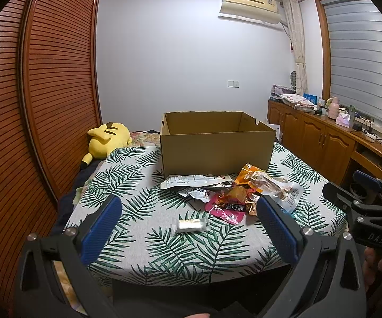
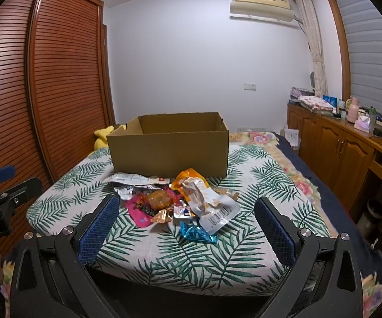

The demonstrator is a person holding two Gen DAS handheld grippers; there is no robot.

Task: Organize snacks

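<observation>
With both your left tool and right tool spread wide and empty, the crinkly heap of foil snack packets just ahead, short of the open brown cardboard box, could slip or come up in a clump.

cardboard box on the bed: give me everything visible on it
The cardboard box is plain brown corrugated board, rectangular, open-topped with no flaps showing, and unprinted on the faces in view. Its far right rim has a small notch. It sits upright and level on the leaf-print cloth, towards the far end. The inside walls look bare; the floor is hidden. A white snack pouch and an orange packet lie at the foot of its near wall; actual contact cannot be confirmed. Neither set of tongs touches it.
</observation>
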